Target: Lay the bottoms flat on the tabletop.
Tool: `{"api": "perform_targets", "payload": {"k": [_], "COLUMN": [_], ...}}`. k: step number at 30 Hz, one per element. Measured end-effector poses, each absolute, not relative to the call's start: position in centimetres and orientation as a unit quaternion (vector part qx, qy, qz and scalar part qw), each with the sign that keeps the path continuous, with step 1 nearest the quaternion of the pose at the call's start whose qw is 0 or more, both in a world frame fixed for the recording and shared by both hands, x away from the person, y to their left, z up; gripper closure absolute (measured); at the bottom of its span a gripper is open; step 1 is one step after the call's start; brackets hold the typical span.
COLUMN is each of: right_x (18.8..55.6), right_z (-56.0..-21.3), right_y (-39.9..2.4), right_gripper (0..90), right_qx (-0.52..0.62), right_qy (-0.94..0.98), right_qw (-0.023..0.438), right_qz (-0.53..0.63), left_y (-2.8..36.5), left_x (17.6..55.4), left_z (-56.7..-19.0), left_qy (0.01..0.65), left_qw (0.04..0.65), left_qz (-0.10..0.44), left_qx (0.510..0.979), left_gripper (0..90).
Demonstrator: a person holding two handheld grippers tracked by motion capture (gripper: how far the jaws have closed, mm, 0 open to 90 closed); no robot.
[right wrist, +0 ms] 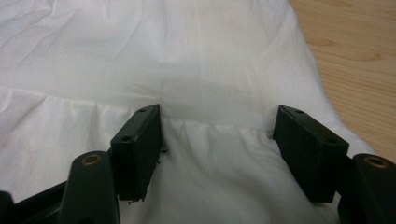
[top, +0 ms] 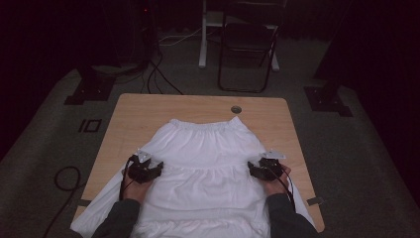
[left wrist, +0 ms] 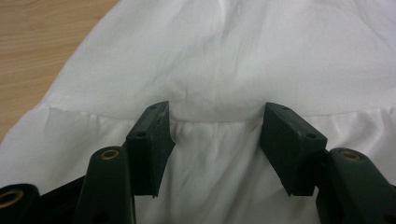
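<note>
A white tiered skirt (top: 208,163) lies flat on the wooden table (top: 148,106), its gathered waistband at the far end. My left gripper (top: 157,167) rests over the skirt's left side, and its jaws stand apart. In the left gripper view the left gripper (left wrist: 215,122) straddles the gathered seam (left wrist: 215,117), with flat cloth between the pads and nothing pinched. My right gripper (top: 251,170) sits over the skirt's right side, also open. In the right gripper view the right gripper (right wrist: 217,123) spans the same seam (right wrist: 215,122) near the skirt's edge.
Bare wood (right wrist: 359,42) shows just beyond the skirt's right edge and on the left (left wrist: 32,46). A round cable hole (top: 236,109) lies past the waistband. A folding chair (top: 247,44) and floor cables (top: 158,74) stand behind the table.
</note>
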State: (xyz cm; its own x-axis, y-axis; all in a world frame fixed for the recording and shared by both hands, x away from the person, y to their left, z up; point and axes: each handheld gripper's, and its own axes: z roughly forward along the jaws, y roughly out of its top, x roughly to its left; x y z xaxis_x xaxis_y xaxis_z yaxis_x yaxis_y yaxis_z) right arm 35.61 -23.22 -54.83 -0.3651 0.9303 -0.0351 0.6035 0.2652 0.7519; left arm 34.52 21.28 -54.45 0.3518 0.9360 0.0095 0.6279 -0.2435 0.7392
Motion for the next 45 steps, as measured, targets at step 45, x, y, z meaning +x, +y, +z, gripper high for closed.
{"api": "perform_targets", "payload": {"k": [45], "right_x": [46.1], "right_z": [-54.7], "right_y": [-23.7], "right_gripper": [33.2], "right_qx": [0.538], "right_qy": [0.735], "right_qw": [0.258], "right_qz": [0.323], "left_y": [19.9], "left_x": [46.0], "left_z": [-54.3], "left_qy": [0.528], "left_qw": [0.325], "left_qz": [0.237], "left_qx": [0.748], "left_gripper": [42.8]}}
